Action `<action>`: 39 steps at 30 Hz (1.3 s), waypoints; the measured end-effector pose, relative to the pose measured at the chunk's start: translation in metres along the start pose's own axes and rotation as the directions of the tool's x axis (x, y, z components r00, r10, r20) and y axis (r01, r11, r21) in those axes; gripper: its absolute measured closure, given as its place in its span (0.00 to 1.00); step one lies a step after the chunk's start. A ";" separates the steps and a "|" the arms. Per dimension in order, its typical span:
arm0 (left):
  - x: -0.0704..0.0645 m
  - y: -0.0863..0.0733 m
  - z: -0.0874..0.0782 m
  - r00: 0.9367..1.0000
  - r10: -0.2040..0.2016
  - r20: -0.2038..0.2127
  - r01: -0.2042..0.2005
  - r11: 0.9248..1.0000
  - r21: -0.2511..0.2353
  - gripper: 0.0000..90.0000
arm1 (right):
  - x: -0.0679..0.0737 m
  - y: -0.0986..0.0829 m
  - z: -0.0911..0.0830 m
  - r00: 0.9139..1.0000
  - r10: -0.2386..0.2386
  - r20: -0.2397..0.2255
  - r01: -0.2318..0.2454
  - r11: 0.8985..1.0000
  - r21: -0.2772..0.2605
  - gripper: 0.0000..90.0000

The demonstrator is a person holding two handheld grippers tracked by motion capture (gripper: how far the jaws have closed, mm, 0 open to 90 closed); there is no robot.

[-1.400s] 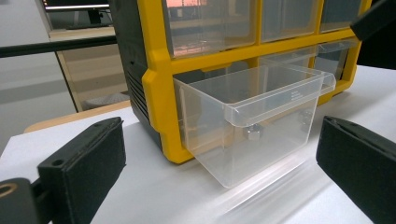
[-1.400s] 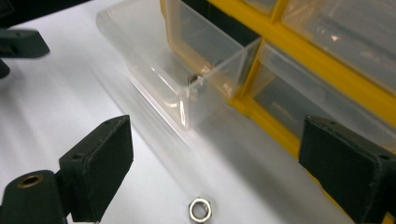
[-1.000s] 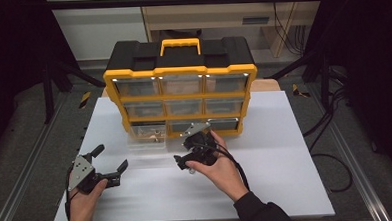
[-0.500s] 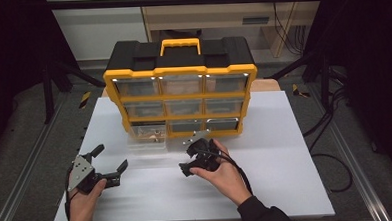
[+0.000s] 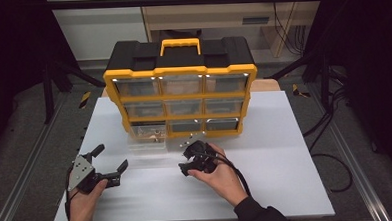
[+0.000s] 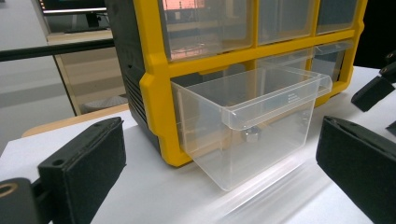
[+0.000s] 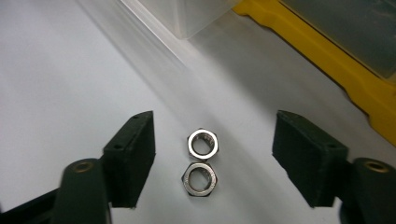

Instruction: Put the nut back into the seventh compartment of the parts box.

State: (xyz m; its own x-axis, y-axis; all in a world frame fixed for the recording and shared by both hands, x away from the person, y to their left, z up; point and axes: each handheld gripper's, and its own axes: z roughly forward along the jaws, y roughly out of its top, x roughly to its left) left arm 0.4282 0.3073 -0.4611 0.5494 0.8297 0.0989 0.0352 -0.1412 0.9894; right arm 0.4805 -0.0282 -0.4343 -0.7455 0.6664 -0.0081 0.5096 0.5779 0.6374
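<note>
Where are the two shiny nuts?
In the right gripper view, the two nuts lie touching on the white table, between the right gripper's open fingers.

Two shiny steel hex nuts (image 7: 201, 161) lying flat on the white tabletop (image 7: 70, 84), touching end to end, holes facing up, sitting between the open right tongs (image 7: 215, 158)

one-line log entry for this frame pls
right gripper: open, over two hex nuts lying flat, touching | left gripper: open, facing pulled-out clear drawer | organizer: upright on table
</note>
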 end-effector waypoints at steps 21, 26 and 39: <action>0.000 0.000 0.000 1.000 -0.001 0.002 0.001 1.000 0.003 0.01 | -0.003 0.006 0.005 0.997 0.073 -0.033 -0.071 0.996 0.057 0.58; 0.000 0.000 0.000 1.000 0.001 0.002 -0.001 1.000 0.004 0.01 | -0.001 0.005 0.012 0.996 0.080 -0.028 -0.077 0.993 0.087 0.62; 0.000 0.000 0.001 1.000 0.004 0.005 -0.004 1.000 0.006 0.01 | -0.002 0.002 0.022 0.997 0.065 -0.036 -0.059 0.990 0.131 0.67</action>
State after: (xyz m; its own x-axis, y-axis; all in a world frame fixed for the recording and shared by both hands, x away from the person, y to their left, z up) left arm 0.4287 0.3067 -0.4613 0.5534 0.8266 0.1026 0.0376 -0.1479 0.9883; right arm 0.4924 -0.0185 -0.4497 -0.7260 0.6850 0.0611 0.6051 0.5941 0.5300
